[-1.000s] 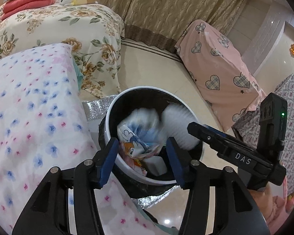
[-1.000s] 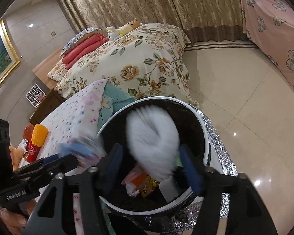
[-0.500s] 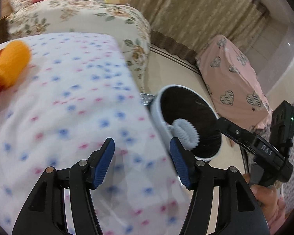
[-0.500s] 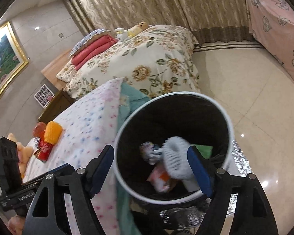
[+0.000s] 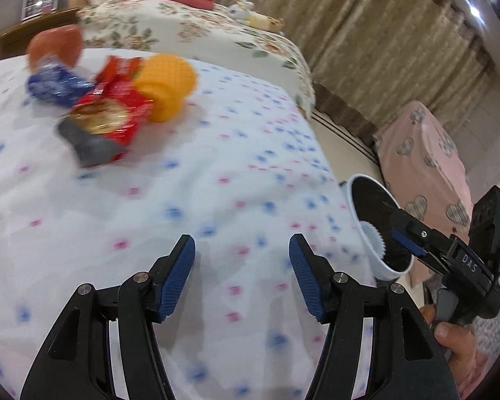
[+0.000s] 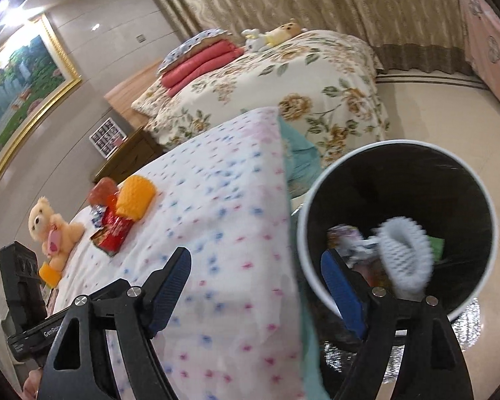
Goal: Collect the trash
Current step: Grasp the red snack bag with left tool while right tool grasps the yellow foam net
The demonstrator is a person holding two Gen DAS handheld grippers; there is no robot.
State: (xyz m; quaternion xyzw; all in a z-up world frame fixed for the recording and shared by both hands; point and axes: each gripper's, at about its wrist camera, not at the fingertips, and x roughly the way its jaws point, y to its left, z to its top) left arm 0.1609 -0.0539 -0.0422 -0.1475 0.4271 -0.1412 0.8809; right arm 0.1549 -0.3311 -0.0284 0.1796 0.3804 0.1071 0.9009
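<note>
A white-rimmed black trash bin (image 6: 305, 233) stands on the floor against the bed's corner. Inside it lie a white ribbed foam sleeve (image 6: 403, 260) and several wrappers. On the dotted sheet (image 5: 216, 183) rest a red snack wrapper (image 5: 106, 113), a blue wrapper (image 5: 53, 86) and a yellow foam net (image 5: 166, 83). My left gripper (image 5: 241, 243) is open over bare sheet, well short of that pile. My right gripper (image 6: 255, 255) hovers across the bed edge and the bin rim, its jaws opening, with nothing between them.
A teddy bear (image 6: 50, 226) sits on the dotted bed beyond the wrappers. A floral bed (image 6: 283, 93) with red pillows lies behind, and a wooden nightstand (image 6: 130, 153) stands between the beds. A pink heart-print cover (image 5: 426, 166) stands across the tiled floor.
The white foam sleeve dropped from my right gripper into the bin and its jaws widened. My left gripper swung from over the bin out across the bed, bringing the wrapper pile into view.
</note>
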